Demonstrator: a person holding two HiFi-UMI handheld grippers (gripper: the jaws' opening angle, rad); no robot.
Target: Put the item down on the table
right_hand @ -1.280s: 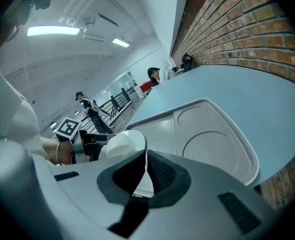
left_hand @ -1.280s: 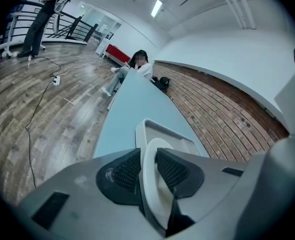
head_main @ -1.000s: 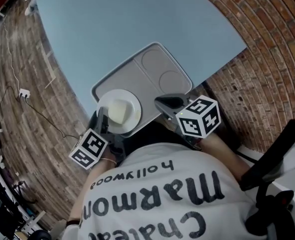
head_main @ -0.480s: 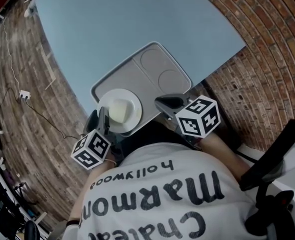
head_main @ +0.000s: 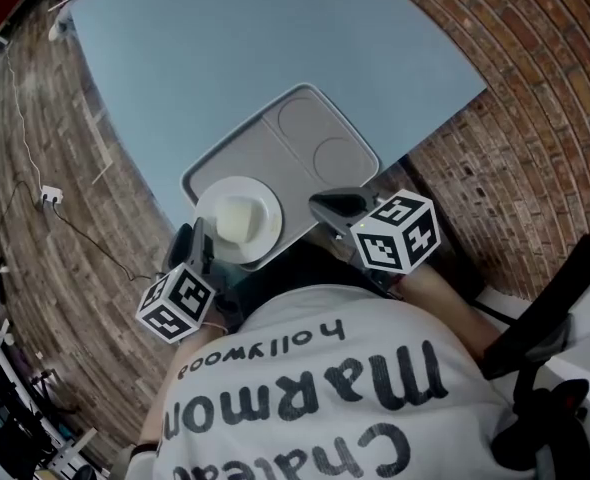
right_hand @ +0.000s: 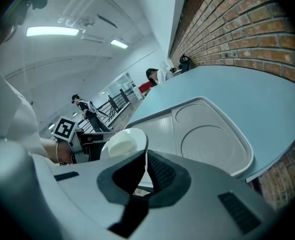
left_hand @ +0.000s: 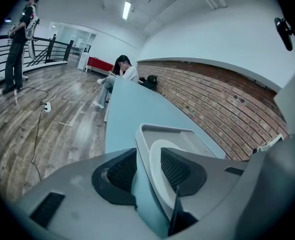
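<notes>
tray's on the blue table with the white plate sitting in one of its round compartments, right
Not quite. The tray is on the blue table, but the white plate sits at the tray's near left corner, away from both round compartments, which hold nothing. The head view shows this.

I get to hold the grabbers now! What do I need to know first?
Grippers: the left gripper has just been opening and is now open; the tray rim and the plate edge stand between its fingers, unsqueezed. The right gripper is shut on the tray's near edge.
Things: the tray lies on the table, near end overhanging; the plate sits in its near left part.
Done: tray down, left grip off.
Left: open the right fingers, back both away; perhaps nudge the tray further on first.
</notes>
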